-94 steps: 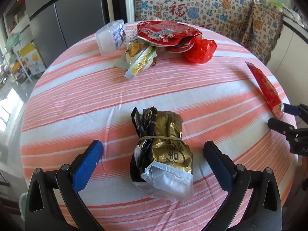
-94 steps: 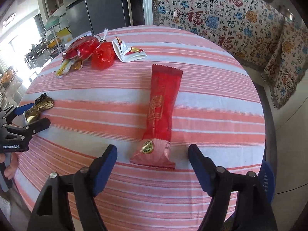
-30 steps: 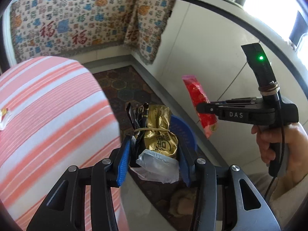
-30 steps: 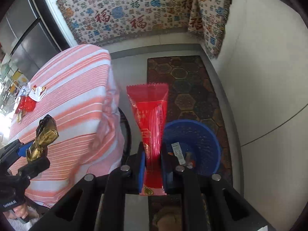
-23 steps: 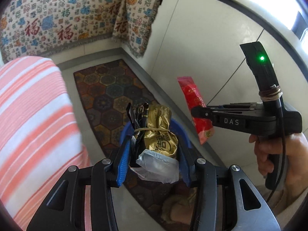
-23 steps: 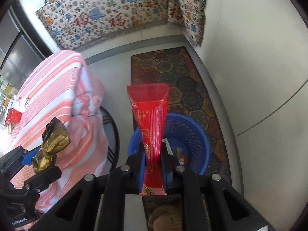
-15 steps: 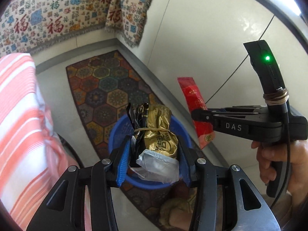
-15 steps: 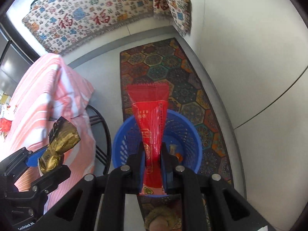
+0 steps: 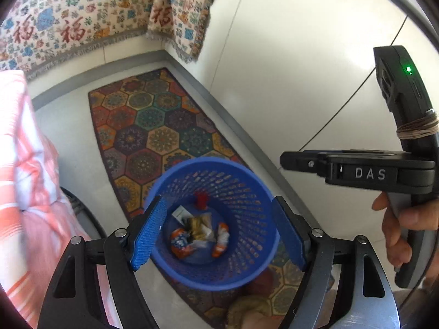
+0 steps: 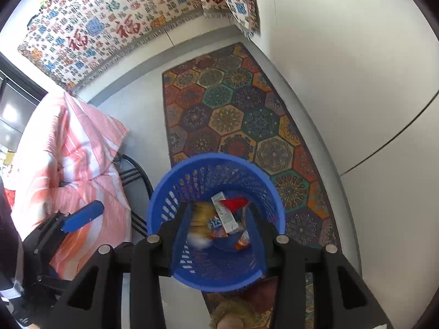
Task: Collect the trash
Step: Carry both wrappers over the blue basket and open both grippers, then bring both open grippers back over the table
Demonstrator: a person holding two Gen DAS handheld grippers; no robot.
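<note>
At the left edge of the frame hung the pink striped tablecloth (image 9: 24, 192), and low in the centre the left gripper (image 9: 216, 235) hovered over the blue basket (image 9: 247, 268), jaws opening wide, nothing between them. The gold packet (image 9: 199, 226) lay among wrappers at the bottom. At right, the right gripper (image 10: 218, 220) was opening too, empty, the red wrapper (image 10: 236, 202) dropping inside.

Both wrist views look steeply down, sharing the blue bin (image 9: 211, 224) (image 10: 216, 235).

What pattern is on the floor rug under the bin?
Multicoloured hexagon medallions on the long floor rug, clearest in the right wrist view.
</note>
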